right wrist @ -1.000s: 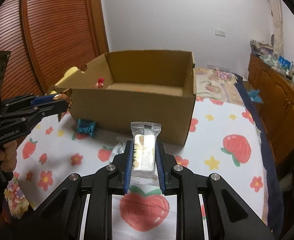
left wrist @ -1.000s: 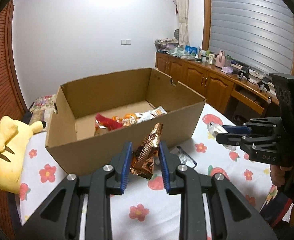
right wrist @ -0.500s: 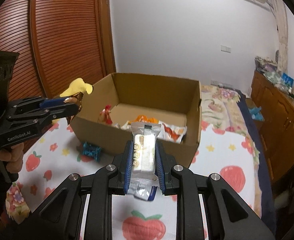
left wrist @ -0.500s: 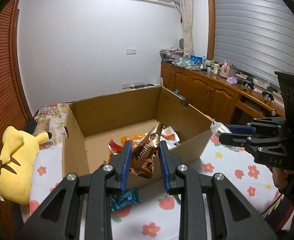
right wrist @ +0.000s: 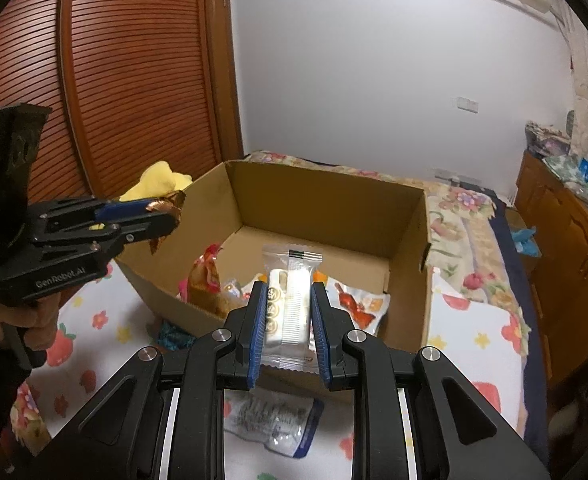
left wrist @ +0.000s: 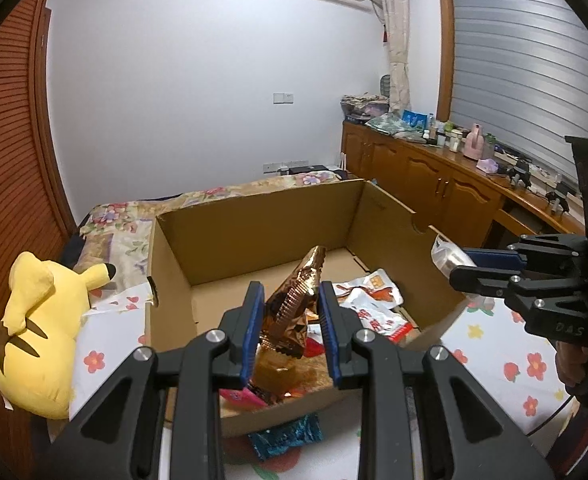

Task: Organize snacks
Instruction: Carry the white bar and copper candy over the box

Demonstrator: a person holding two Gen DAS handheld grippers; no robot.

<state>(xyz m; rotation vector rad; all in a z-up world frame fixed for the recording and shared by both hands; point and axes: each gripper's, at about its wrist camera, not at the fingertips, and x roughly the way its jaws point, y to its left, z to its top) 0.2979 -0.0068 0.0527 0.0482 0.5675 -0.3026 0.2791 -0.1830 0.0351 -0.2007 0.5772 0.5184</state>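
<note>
A crinkled copper foil snack packet (left wrist: 290, 312) stands pinched between the blue fingers of the left gripper (left wrist: 290, 326), held above the near edge of an open cardboard box (left wrist: 262, 216) whose floor carries red-and-white snack packets (left wrist: 373, 308) toward 2 o'clock of the foil packet. At 3 o'clock, the right gripper (right wrist: 286, 318) clamps a clear-wrapped white biscuit bar (right wrist: 290, 304) upright over the box's near wall, its fingers narrow against the wrapper's sides. Below the box's near wall, a blue foil snack (left wrist: 286, 436) lies on the flower-and-strawberry-print cloth (left wrist: 493, 356) covering the counter, and a clear packet with a blue edge (right wrist: 274, 424) lies on the same cloth under the right gripper. A yellow Pikachu plush (left wrist: 42, 328) rests beside the box at 9 o'clock, and wooden cabinets (left wrist: 433, 192) line the wall at 2 o'clock.
</note>
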